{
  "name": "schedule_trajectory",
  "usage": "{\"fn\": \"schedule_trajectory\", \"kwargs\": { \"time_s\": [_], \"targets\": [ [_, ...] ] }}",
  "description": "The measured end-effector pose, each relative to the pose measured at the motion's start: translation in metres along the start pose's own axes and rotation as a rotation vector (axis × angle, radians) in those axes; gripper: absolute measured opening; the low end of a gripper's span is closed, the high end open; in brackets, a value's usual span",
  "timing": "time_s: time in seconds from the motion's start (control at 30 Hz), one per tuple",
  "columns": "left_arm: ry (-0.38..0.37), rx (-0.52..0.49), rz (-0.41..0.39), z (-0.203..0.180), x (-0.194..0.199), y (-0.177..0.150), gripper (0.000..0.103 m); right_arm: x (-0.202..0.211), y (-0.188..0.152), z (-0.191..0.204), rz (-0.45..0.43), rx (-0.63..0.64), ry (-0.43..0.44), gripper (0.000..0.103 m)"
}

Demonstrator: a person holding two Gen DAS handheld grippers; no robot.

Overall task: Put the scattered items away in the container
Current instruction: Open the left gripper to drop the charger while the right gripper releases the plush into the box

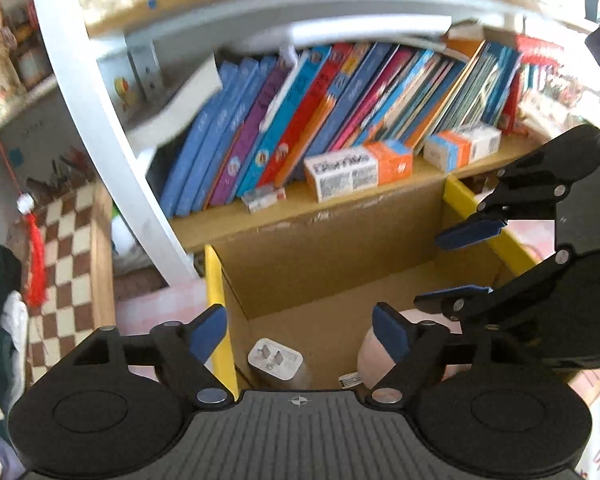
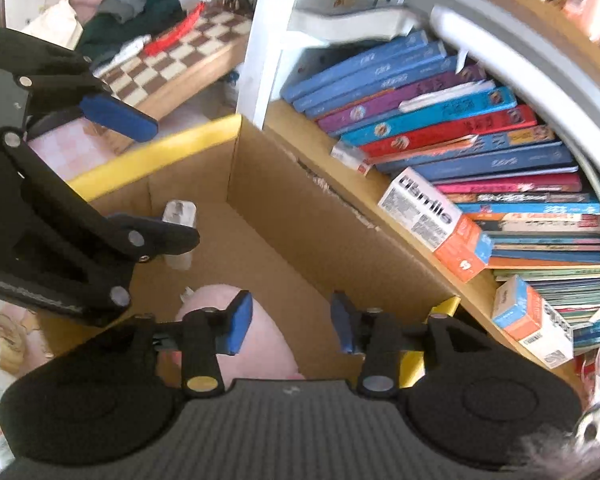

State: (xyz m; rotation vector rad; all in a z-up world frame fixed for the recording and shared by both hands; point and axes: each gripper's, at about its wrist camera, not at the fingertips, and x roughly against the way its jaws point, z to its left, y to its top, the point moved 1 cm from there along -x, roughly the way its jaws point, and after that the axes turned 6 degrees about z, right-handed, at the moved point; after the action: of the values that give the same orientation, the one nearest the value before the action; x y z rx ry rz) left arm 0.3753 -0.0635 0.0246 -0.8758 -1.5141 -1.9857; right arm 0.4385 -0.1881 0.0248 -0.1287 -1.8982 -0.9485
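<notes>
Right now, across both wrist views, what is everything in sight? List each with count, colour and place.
Cardboard box with yellow-taped rim: one, brown, below the shelf.
White plug adapter: one, on the box floor.
Pink soft rounded item: one, inside the box.
Leaning books: many, mostly blue, red, purple, on the wooden shelf.
Orange-and-white cartons: two, in front of the books.
Chessboard: one, brown and cream, beside the shelf.
Left gripper: open, over the box.
Right gripper: open, over the box.
</notes>
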Motion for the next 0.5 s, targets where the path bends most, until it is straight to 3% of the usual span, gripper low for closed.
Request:
{"fn": "schedule_trajectory", "kwargs": {
  "time_s": [0.1, 0.23, 0.5],
  "targets": [
    [0.011, -0.017, -0.056, -0.002, 0.027, -0.006, 0.091, 0.022, -0.006, 0.006, -0.045, -0.029, -0.014, 0.05],
    [0.022, -0.015, -0.113, -0.003, 0.06, -0.017, 0.098, 0.053, -0.015, 0.013, -0.106, -0.068, -0.032, 0.064],
    [0.039, 0.015, -0.188, 0.004, 0.118, -0.056, 0.101, 0.113, -0.045, 0.048, -0.178, -0.126, -0.061, 0.08]
  ]
}}
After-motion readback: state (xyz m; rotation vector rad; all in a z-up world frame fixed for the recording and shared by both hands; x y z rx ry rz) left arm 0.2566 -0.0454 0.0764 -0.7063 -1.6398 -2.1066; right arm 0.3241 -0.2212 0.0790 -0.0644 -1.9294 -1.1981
